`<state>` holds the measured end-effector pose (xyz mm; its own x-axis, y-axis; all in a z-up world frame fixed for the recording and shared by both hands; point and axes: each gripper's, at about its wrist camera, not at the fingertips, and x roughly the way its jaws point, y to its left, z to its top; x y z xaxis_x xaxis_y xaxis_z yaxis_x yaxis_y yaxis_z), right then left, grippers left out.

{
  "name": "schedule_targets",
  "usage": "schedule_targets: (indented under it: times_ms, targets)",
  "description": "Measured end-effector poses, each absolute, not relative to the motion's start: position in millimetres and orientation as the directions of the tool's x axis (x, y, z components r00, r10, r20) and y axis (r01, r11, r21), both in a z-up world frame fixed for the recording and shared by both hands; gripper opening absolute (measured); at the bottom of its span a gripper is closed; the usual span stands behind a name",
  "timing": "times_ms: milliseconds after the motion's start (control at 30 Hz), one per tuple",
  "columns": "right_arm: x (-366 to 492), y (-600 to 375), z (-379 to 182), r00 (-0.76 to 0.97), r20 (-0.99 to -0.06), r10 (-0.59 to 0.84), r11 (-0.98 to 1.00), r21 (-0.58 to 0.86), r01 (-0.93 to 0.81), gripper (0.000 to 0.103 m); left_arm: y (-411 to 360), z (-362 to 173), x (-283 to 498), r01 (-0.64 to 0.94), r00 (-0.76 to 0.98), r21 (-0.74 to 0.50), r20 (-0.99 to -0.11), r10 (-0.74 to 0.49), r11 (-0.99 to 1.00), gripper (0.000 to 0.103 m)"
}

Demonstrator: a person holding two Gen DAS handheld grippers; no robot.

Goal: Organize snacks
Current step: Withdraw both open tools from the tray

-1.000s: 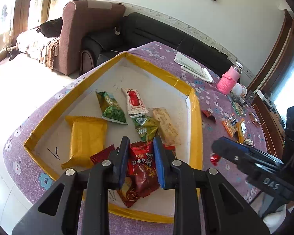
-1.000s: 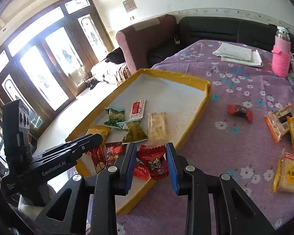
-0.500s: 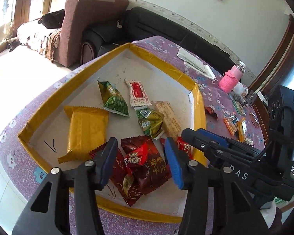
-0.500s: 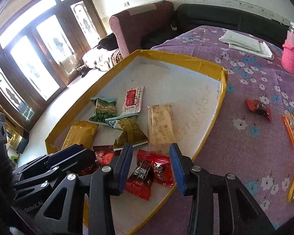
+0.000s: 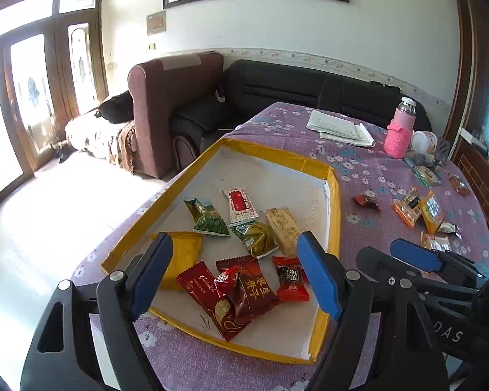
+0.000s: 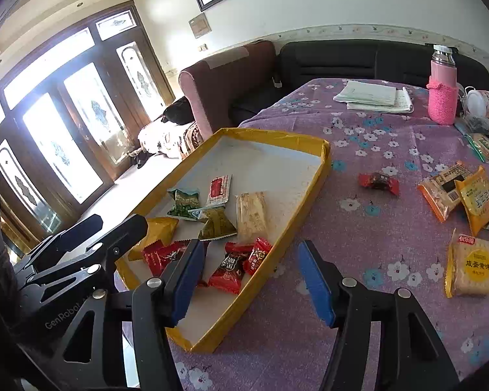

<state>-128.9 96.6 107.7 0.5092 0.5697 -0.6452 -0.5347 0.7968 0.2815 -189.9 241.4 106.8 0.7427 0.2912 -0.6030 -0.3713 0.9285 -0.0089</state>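
Observation:
A shallow yellow-rimmed tray [image 5: 277,153] [image 6: 270,135] with a white floor lies on the purple flowered tablecloth. It holds several snack packets: green, gold, beige and a heap of red ones [image 5: 244,286]. A small red candy [image 5: 226,280] rests on that heap below my left gripper [image 5: 234,238]. Its jaws are opening and nothing is pressed between them. My right gripper [image 6: 251,247] hovers over the tray's near right rim, jaws opening too, with a red-black packet [image 6: 231,265] and a small red candy [image 6: 259,255] lying free below.
Loose snacks lie on the cloth right of the tray: a red candy [image 6: 378,182], orange and yellow packets [image 6: 443,192] and a biscuit pack [image 6: 474,264]. A pink-sleeved bottle [image 6: 443,97] and papers [image 6: 371,96] stand at the back. Sofas lie beyond the table's far edge.
Both grippers were shut on red candies a second ago. Both have opened, risen and drawn back, and the candies now lie in the tray.

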Motion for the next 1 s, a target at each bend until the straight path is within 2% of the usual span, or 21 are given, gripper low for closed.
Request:
schedule_targets:
  times_ms: [233, 1000]
  targets:
    - [-139, 71, 106, 0.517, -0.632, 0.577, 0.802, 0.321, -0.503, 0.064, 226, 115, -194, -0.381, 0.742, 0.033, -0.586, 0.327, 0.924, 0.079]
    - [-139, 49, 89, 0.520, -0.660, 0.541, 0.833, 0.337, -0.439, 0.070, 219, 108, -192, -0.358, 0.726, 0.018, -0.623, 0.291, 0.933, 0.079]
